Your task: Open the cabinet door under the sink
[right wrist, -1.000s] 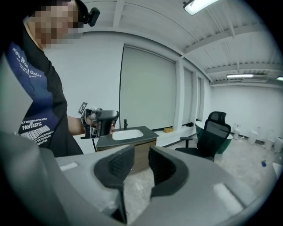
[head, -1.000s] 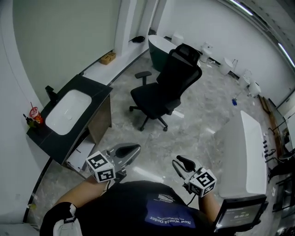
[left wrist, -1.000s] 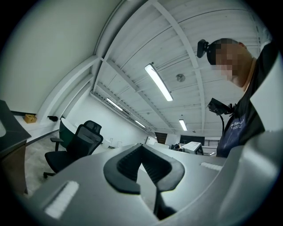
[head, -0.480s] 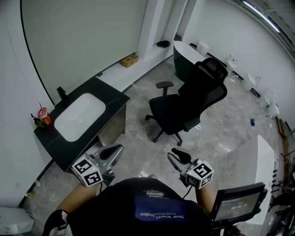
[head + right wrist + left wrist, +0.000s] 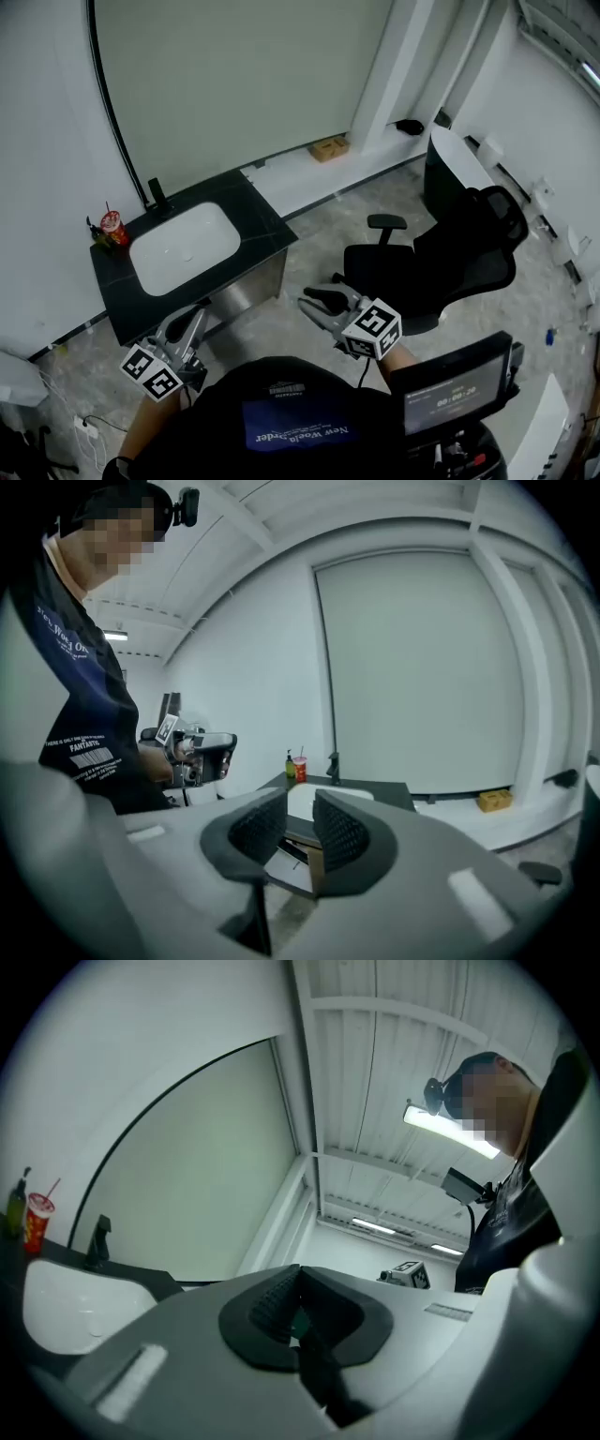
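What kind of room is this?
Probably a bathroom showroom, not a home: a white sink in a black counter, a bathtub standing by itself, and an office chair nearby.

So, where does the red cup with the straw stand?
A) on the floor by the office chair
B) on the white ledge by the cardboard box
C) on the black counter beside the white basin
C: the head view shows the red cup on the black counter, at the corner left of the white basin.
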